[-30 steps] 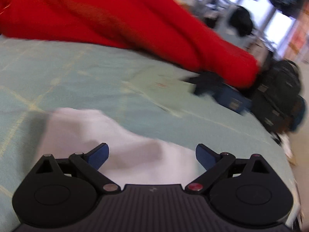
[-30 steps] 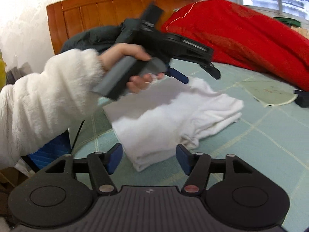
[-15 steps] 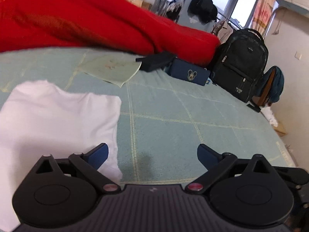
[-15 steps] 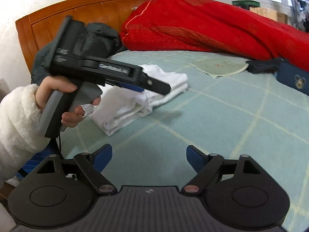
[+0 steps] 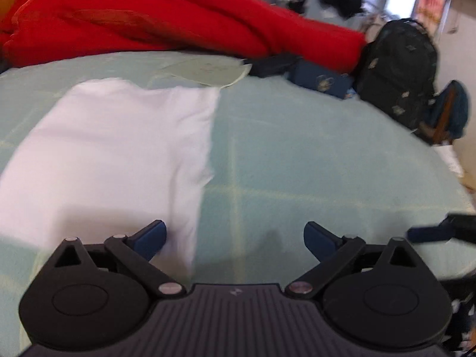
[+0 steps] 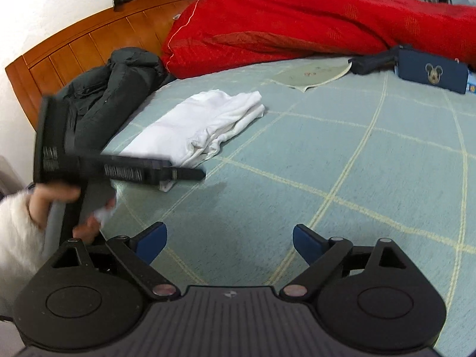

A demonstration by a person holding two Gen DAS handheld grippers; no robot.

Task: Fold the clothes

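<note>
White folded shirt [image 6: 205, 125] lies ahead-left of my right gripper [image 6: 229, 239], jaws just opened wide, empty; left gripper [image 5: 235, 236], also wide and empty, sits nearer.

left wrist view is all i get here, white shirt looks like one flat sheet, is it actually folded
Observer: Yes. The right wrist view shows the white shirt as a stack of layers, with bunched edges at the near end.
Operator: what's behind it at the head of the bed
Observer: A dark jacket lies heaped against the wooden headboard.
Operator: is the right gripper holding any cloth
Observer: No. The right gripper has just been opening, with only bare green bedsheet between its jaws.
</note>
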